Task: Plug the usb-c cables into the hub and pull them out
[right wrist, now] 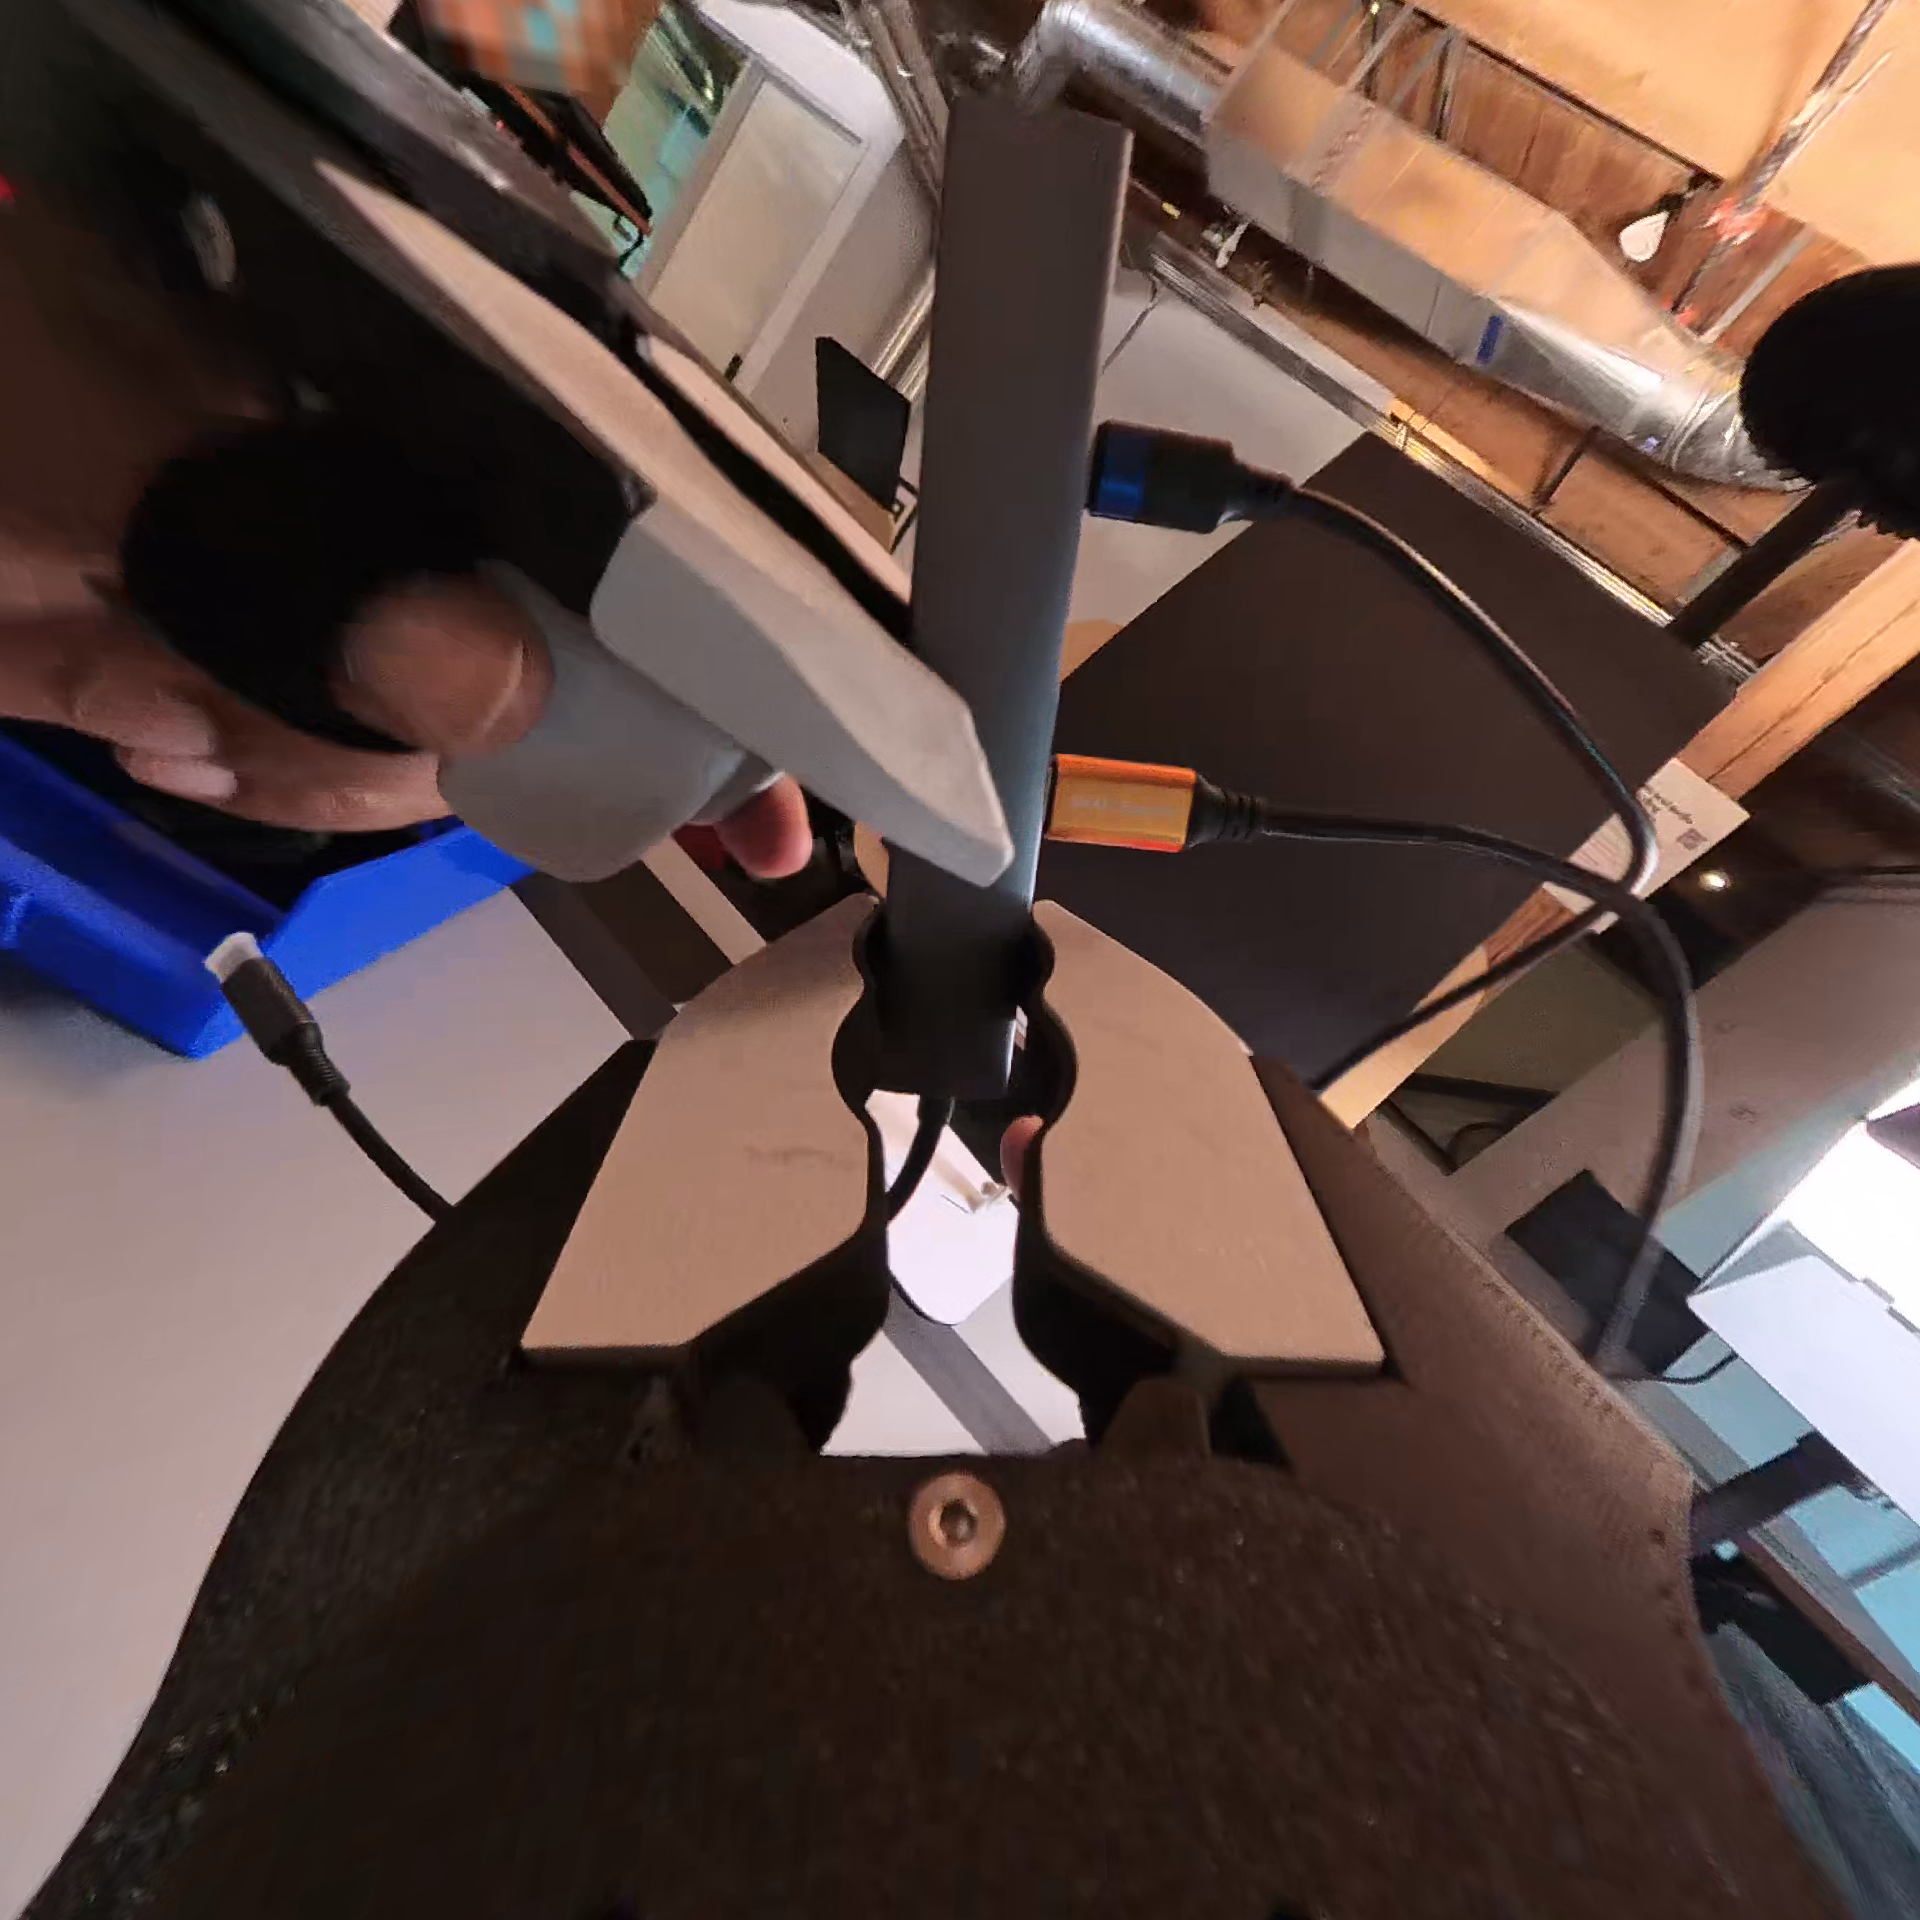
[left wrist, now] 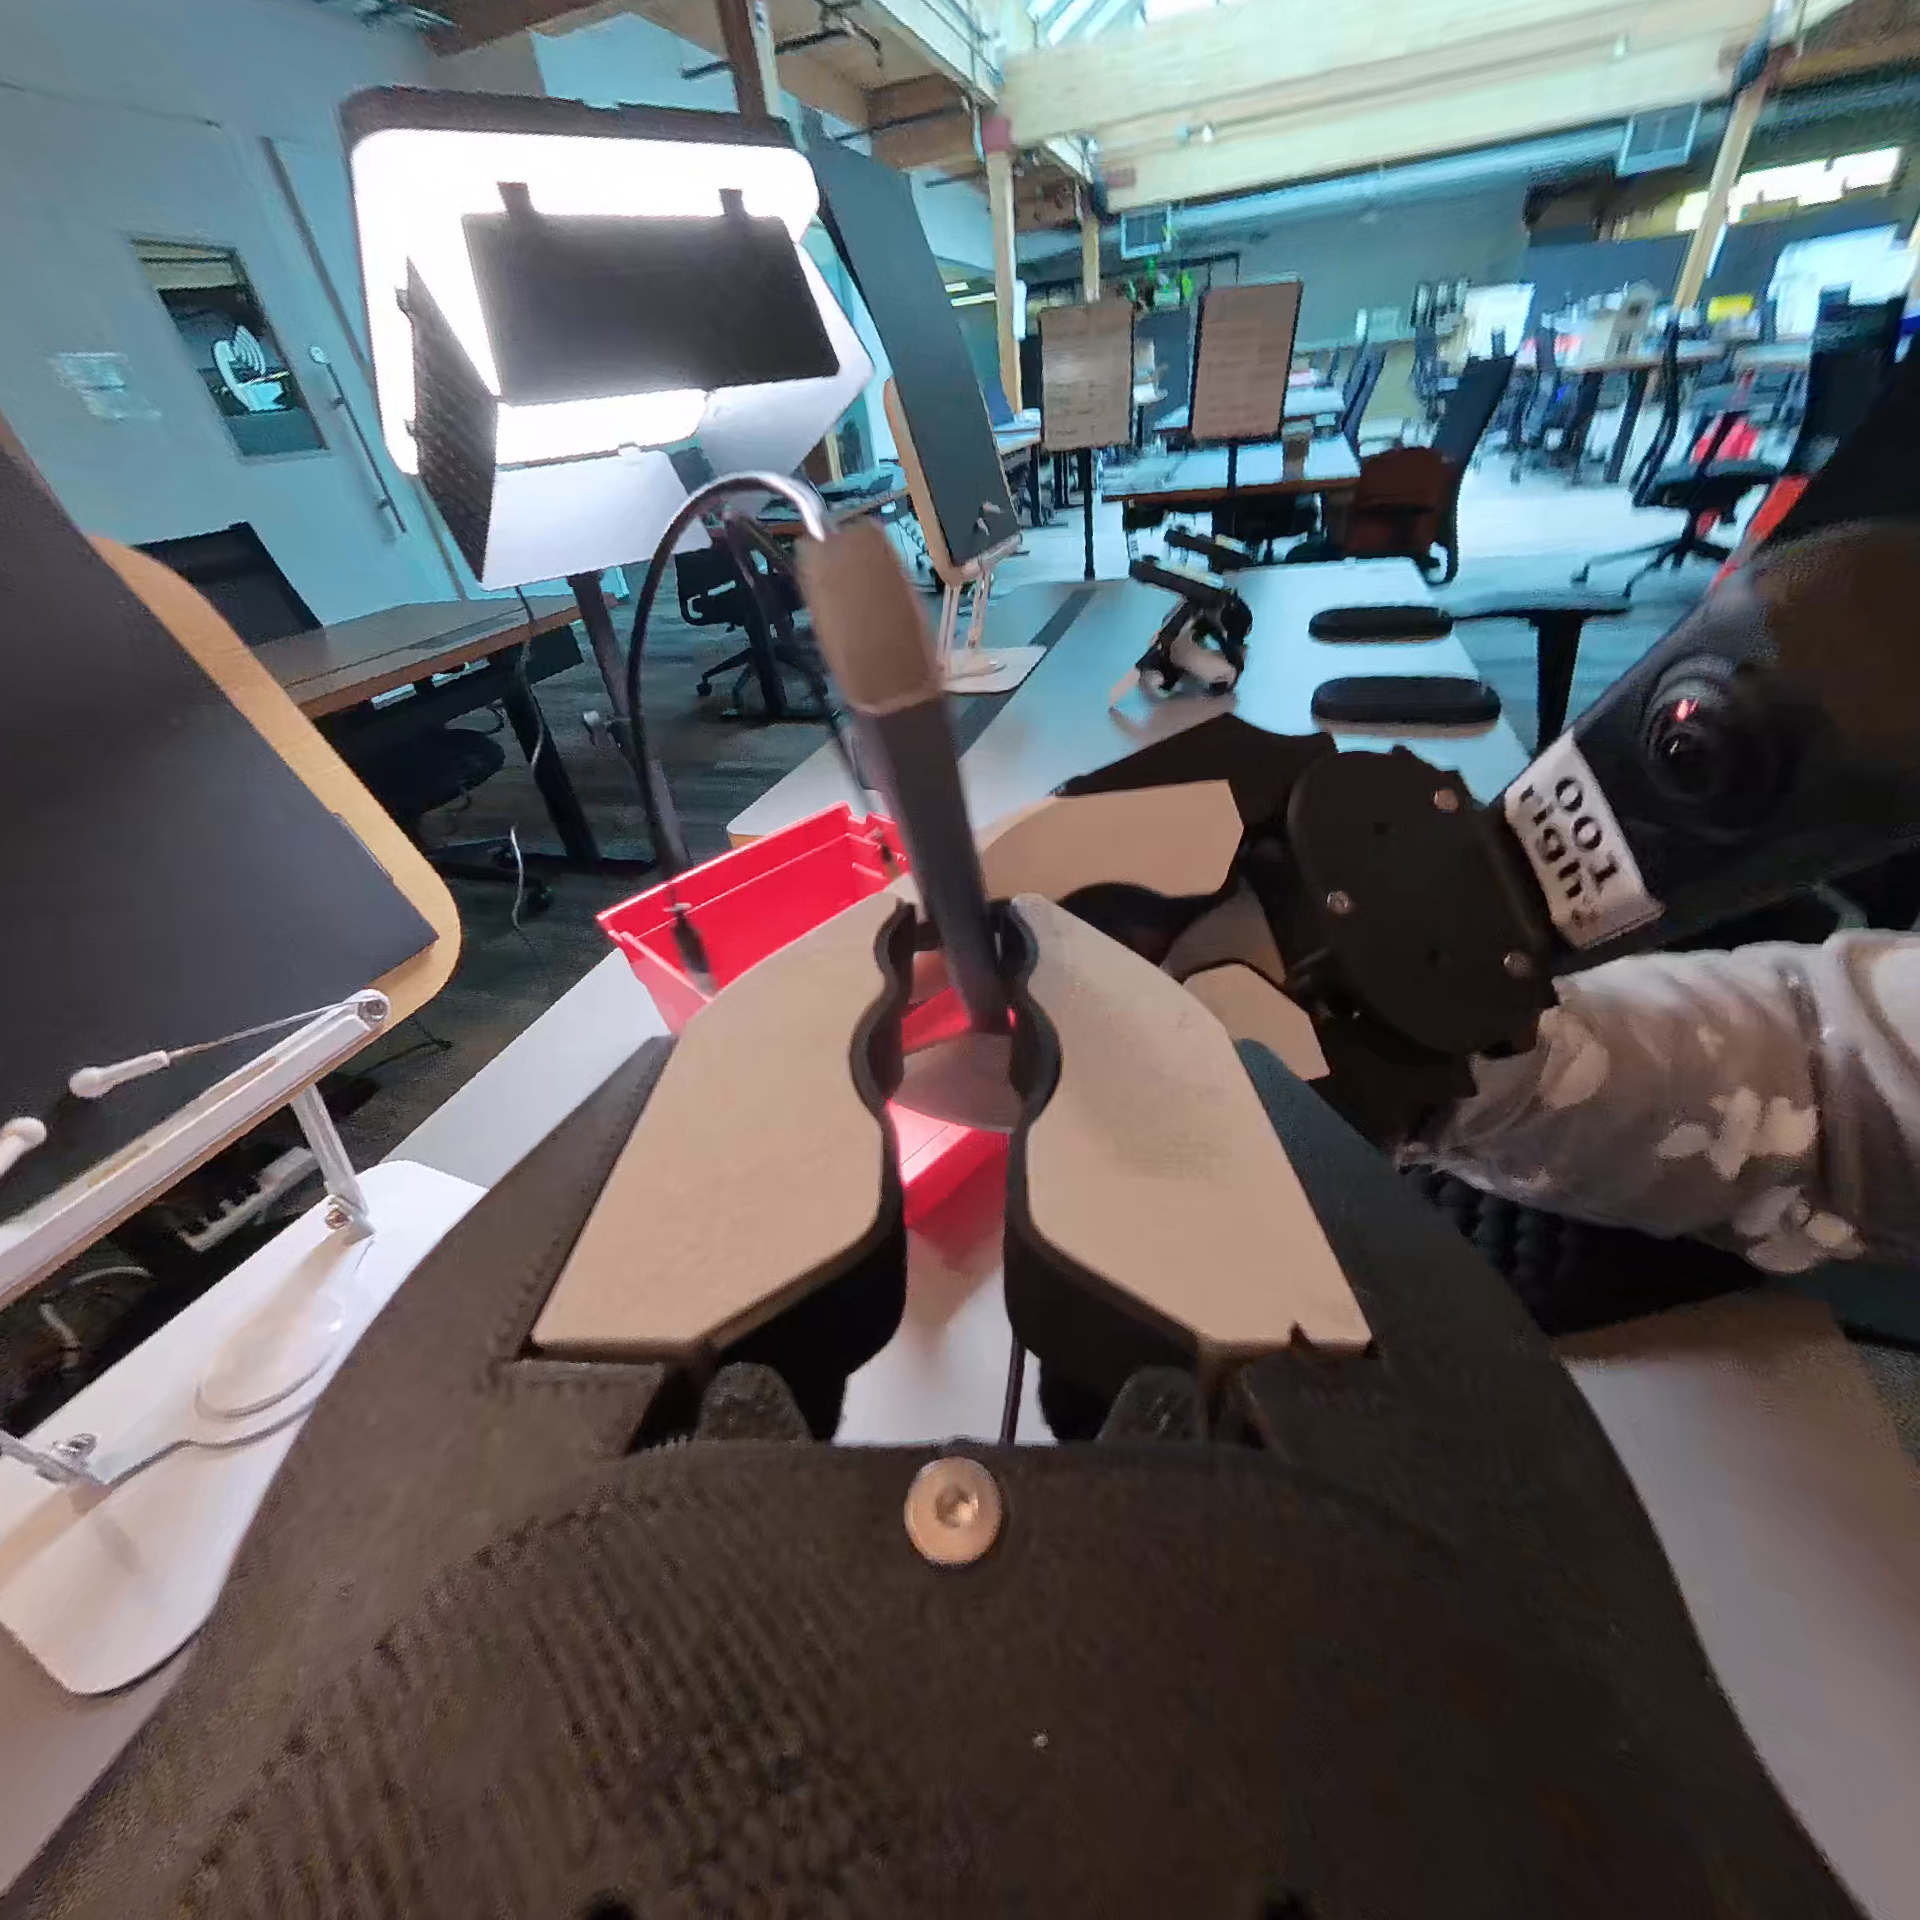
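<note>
Right wrist view: right claw [right wrist: 951, 1023] around hub [right wrist: 1013, 499], seemingly firmly.

You've got a white printed label [left wrist: 1582, 854] on the other tool's body, just beside its round camera lens [left wrist: 1685, 730]. There's print on the orange plug [right wrist: 1119, 803], too blurred to read, and a paper tag [right wrist: 1685, 814] off right of it.

Hub [right wrist: 997, 540] lower end hidden between jaws; hand [right wrist: 312, 707] blurred, cut off left.

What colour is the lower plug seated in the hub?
Orange, with a black strain relief: the lower plug in the hub, clearest in the right wrist view.
</note>
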`<action>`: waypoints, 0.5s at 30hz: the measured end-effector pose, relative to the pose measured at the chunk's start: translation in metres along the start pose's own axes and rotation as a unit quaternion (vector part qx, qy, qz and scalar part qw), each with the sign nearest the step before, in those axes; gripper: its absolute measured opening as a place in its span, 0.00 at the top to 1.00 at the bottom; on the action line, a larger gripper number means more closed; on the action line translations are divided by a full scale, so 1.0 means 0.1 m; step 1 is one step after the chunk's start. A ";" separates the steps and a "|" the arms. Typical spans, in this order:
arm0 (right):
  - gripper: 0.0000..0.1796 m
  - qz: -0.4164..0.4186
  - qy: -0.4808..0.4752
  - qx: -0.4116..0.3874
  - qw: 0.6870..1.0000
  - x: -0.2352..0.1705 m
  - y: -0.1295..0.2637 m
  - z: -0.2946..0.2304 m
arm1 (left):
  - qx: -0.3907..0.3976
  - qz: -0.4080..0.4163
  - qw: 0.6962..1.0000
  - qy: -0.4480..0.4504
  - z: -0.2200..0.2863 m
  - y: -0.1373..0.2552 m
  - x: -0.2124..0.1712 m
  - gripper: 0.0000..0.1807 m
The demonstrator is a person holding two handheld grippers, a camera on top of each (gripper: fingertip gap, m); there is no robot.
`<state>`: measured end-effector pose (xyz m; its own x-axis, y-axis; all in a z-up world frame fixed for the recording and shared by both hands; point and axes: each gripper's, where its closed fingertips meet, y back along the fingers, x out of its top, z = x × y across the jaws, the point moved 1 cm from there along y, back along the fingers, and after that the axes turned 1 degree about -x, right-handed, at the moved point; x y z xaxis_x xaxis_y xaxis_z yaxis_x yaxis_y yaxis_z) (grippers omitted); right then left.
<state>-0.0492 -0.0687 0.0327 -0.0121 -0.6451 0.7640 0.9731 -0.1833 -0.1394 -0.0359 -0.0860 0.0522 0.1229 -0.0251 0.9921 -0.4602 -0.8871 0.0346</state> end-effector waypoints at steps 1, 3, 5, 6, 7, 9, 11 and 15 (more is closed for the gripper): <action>0.87 0.002 -0.006 0.005 1.000 0.01 0.00 0.00 | 0.003 -0.001 1.000 -0.013 0.01 -0.01 0.00 0.92; 0.87 0.011 -0.027 0.045 0.999 0.02 0.02 -0.03 | 0.005 -0.008 1.000 -0.027 0.02 0.00 0.01 0.92; 0.87 0.012 -0.074 0.107 0.991 0.03 0.06 -0.07 | -0.004 -0.015 0.999 -0.030 0.04 0.01 -0.01 0.93; 0.87 0.012 -0.101 0.142 0.985 0.04 0.09 -0.09 | -0.010 -0.016 0.999 -0.033 0.05 0.02 -0.02 0.94; 0.87 0.014 -0.127 0.175 0.976 0.05 0.14 -0.09 | -0.014 -0.016 0.999 -0.034 0.04 0.04 -0.02 0.94; 0.86 0.024 -0.169 0.226 0.959 0.11 0.25 -0.04 | -0.024 -0.017 0.999 -0.028 0.02 0.08 -0.04 0.94; 0.86 0.031 -0.186 0.264 0.946 0.17 0.39 0.03 | -0.037 -0.014 0.999 -0.011 -0.01 0.14 -0.04 0.95; 0.87 0.073 -0.191 0.252 0.946 0.33 0.61 0.35 | -0.075 -0.004 0.997 0.028 -0.04 0.23 -0.04 0.94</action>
<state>0.0181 -0.0757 0.0715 0.1220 -0.3034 0.9450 0.9451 0.3265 -0.0172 -0.0502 -0.1043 0.0490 0.0799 0.0123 0.9967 -0.5865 -0.8080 0.0570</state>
